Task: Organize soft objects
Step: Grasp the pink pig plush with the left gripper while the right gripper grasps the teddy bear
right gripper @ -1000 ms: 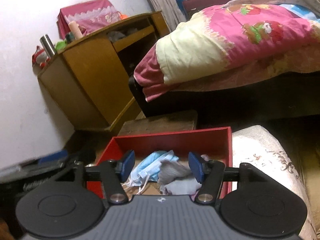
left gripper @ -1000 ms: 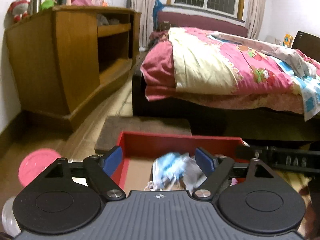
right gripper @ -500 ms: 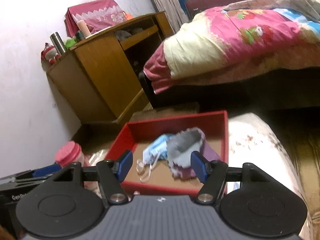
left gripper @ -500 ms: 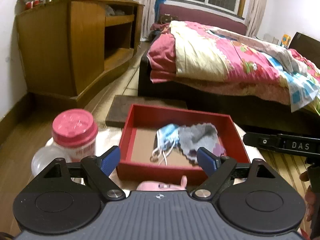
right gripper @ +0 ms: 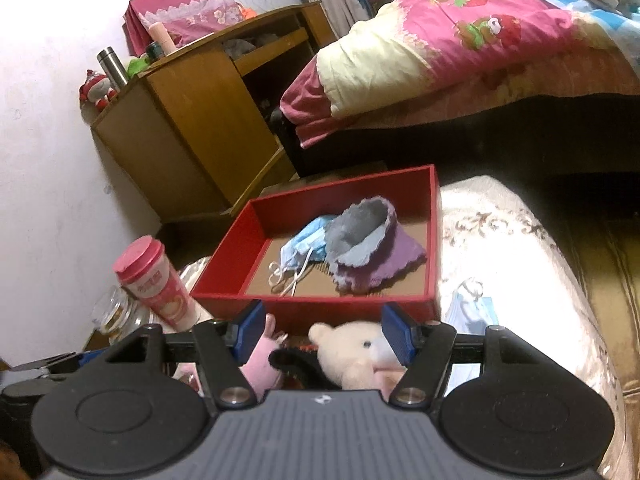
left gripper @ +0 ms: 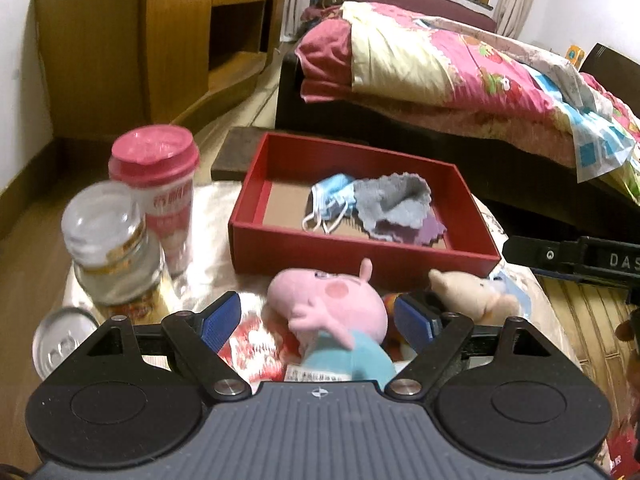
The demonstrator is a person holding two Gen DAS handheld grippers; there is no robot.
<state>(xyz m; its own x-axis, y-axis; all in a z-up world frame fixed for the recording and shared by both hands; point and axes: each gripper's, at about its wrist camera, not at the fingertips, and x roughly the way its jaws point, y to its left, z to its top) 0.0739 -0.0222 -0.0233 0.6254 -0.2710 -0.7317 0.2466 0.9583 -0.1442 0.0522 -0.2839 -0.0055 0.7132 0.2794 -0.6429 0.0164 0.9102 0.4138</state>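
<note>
we line up our left gripper (left gripper: 318, 322), jaws apart, around the pink plush pig (left gripper: 326, 306) just before the red cardboard tray's (left gripper: 360, 258) near wall. our right gripper (right gripper: 322, 332) is apart too, over the cream plush bear (right gripper: 348, 350). next: close, lift into the tray.

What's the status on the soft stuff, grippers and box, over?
Left gripper open over pink pig plush. Right gripper open, cream bear plush between its fingers, not gripped. Red box holds mask and knitted cloth. Pink cup, glass jar at left.
</note>
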